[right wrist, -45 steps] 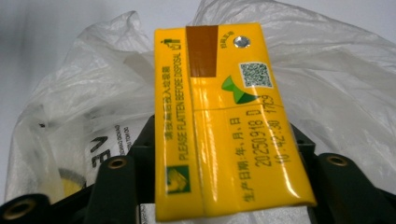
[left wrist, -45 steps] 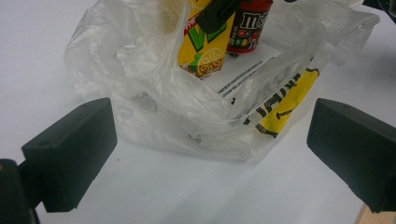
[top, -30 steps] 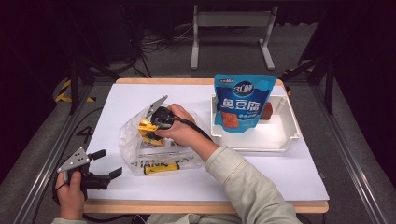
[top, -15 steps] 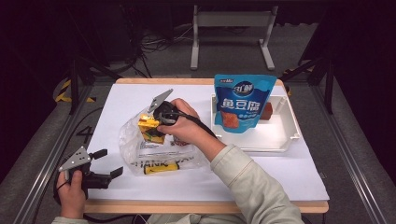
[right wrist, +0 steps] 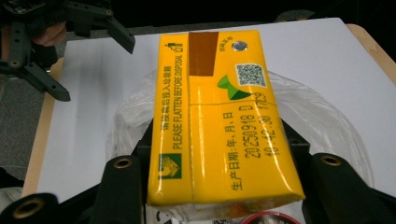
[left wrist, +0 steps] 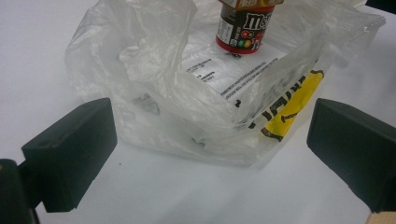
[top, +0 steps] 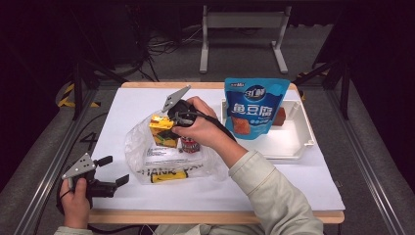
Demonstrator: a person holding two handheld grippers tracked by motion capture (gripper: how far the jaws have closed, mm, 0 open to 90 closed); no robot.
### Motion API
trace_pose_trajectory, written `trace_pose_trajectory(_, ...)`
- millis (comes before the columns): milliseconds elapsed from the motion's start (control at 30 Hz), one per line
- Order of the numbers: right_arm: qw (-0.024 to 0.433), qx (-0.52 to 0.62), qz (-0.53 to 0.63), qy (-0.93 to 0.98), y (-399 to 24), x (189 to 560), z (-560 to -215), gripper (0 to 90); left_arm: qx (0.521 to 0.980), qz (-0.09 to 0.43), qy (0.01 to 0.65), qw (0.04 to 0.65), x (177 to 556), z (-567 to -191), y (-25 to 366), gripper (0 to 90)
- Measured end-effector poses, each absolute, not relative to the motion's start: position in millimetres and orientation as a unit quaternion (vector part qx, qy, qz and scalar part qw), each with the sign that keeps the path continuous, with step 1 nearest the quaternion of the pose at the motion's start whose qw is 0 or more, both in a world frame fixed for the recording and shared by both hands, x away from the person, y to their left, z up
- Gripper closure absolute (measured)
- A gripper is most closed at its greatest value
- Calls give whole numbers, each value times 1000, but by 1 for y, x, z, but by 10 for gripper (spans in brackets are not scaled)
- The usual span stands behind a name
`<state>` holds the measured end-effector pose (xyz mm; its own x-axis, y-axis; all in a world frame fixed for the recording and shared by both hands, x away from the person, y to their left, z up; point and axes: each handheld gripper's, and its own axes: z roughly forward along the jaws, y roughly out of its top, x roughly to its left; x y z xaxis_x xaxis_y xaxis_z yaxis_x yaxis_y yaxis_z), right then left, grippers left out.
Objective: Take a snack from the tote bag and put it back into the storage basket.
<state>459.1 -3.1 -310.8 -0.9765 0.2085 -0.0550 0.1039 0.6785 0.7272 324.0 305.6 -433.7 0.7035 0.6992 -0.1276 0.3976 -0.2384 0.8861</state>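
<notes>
Right gripper pinched yellow carton across its sides, pads pressed on both faces, carton held above open plastic bag at table middle. Red can stood upright inside bag, just beside carton. Left gripper sat at near left table edge, jaws spread wide, nothing between them, facing bag. Blue pouch stood in white tray at right.
</notes>
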Motion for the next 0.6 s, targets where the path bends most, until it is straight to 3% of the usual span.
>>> trace_pose_trajectory(600,84,96,390,912,-49,450,-286,504,774,148,355,504,328,-434,304,23)
